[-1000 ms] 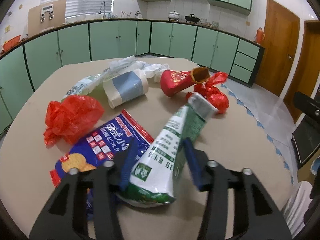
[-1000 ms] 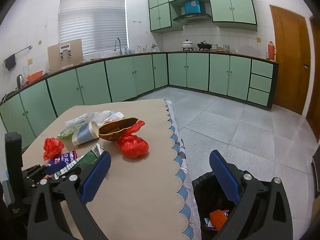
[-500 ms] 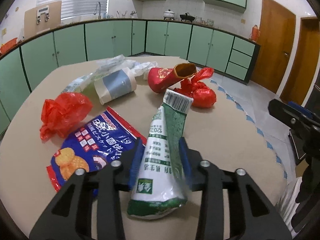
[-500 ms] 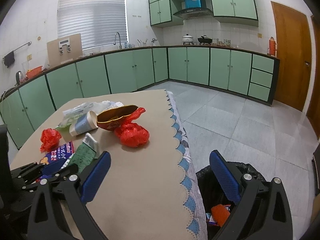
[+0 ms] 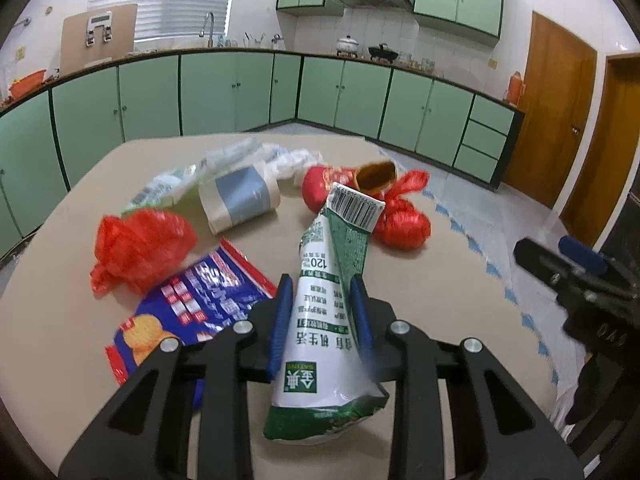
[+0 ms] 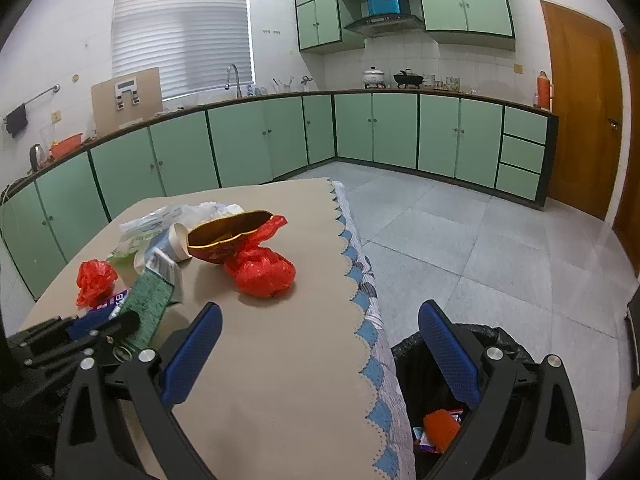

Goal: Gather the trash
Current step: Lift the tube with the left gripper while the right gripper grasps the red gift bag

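The green and white packet (image 5: 328, 320) is clamped between the 2 blue pads of the left gripper (image 5: 322, 320), above the near part of the counter (image 6: 280, 360). The right gripper (image 6: 320, 356) is spread wide and holds nothing. The grip should be kept firm, because the thin packet probably slips easily. The bin (image 6: 436, 408) stands on the floor just beside the scalloped right edge of the counter. The near counter toward that edge is seen free, so the packet can be carried across there.

Green-white packet (image 5: 320, 320), barcode at top; blue biscuit bag (image 5: 188, 312); red plastic bags (image 5: 136, 248); blue claw pads (image 6: 448, 356)
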The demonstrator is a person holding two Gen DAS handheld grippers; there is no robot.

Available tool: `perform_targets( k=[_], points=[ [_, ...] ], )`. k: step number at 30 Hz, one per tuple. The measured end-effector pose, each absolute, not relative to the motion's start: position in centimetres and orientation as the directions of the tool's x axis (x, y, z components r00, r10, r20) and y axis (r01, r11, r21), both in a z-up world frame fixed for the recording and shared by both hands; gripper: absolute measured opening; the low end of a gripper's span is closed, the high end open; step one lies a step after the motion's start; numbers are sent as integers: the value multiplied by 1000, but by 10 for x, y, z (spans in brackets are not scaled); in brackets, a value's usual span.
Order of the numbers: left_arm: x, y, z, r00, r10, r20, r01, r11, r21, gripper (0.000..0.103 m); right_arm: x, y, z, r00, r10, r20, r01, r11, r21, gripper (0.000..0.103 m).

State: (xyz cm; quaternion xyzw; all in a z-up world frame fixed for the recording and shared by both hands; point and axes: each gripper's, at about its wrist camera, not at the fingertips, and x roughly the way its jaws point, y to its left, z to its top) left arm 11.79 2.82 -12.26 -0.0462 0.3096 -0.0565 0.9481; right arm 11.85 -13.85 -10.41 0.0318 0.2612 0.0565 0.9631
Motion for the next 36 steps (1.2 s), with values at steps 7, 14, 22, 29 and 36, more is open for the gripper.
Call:
perform_targets(
  k=[7,14,22,29,36],
  points=[
    [124,36,-110,822,-115,-557,60,991,-117,28,131,-127,-101,861,148,-487,-118,989,92,95],
    [133,55,-95,842,-66,-536,8,994,-109,27,152,-104,-92,860,199,-469,-176,980,92,91],
    [147,85,-89,847,-11,-532,-57,992,-113,27,179,-66,-90,836,267,-479,-257,962,88,82],
    [152,96,-85,846,4,-533,-78,990,-117,27,198,-41,-98,805,298,-513,-299,951,82,67],
    [156,99,-87,843,-4,-537,-77,989,-130,27,210,-35,-105,771,321,-550,-321,942,101,50]
  ],
)
